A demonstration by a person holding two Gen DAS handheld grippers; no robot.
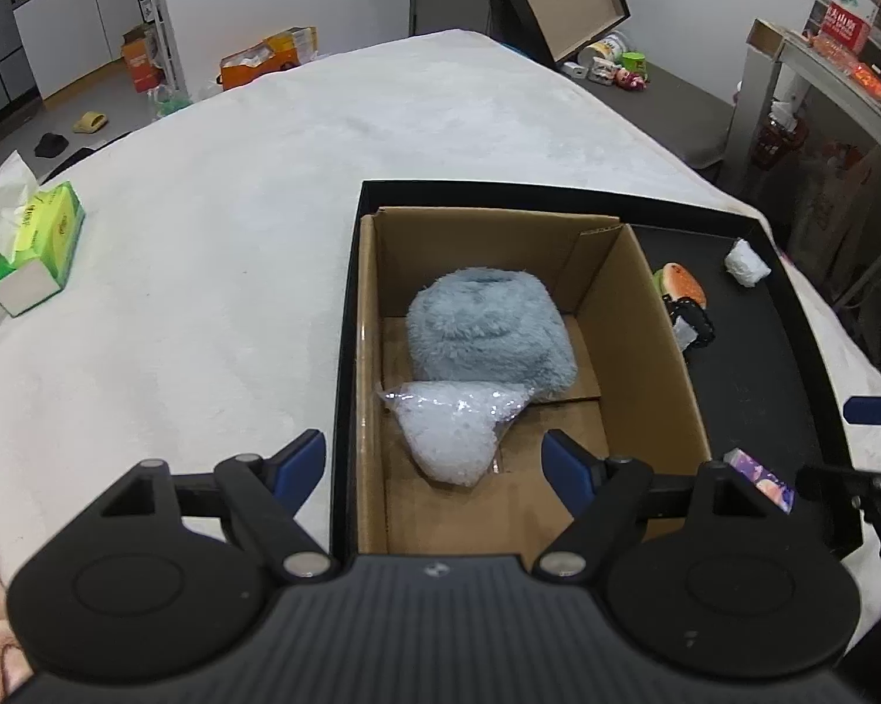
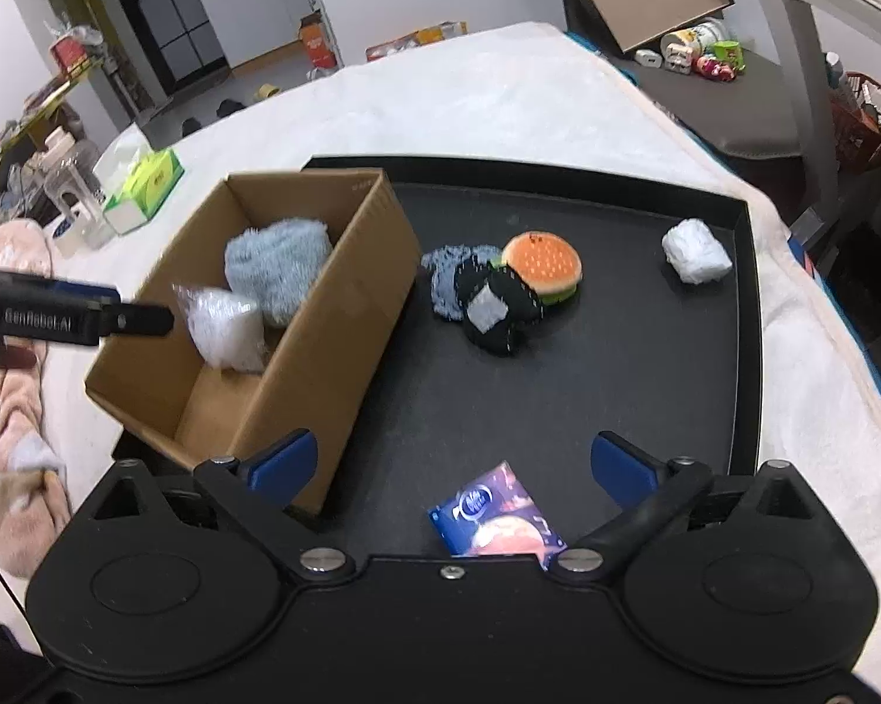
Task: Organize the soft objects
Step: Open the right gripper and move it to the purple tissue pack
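The left tongs [image 1: 434,463] hung spread wide above the near end of the cardboard box [image 1: 646,317], nothing between their blue pads; the right tongs [image 2: 452,469] stood equally released over the black tray [image 2: 558,399], gripping nothing. The box sat in the left part of the tray, on a table under a white fleecy cover [image 1: 206,234]; inside it lay a grey-blue fluffy bundle [image 1: 490,331] toward the far end and, touching its near edge, a clear bag of white filling [image 1: 452,431]. On the bare tray floor, just beside the box's right wall, a plush hamburger [image 2: 543,267] rested against a black rolled item with a grey patch [image 2: 496,311], which in turn touched a small blue-grey fuzzy piece [image 2: 443,278]; well apart, near the far right corner, lay a white wrapped wad [image 2: 695,249]. A blue and purple packet [image 2: 493,519] lay on the tray just under the right tongs, between the two fingers but untouched by them. On the cover to the left of the tray stood a green tissue box [image 1: 39,246], apart from everything else; a pinkish cloth [image 2: 12,410] was bunched at the table's near left edge.
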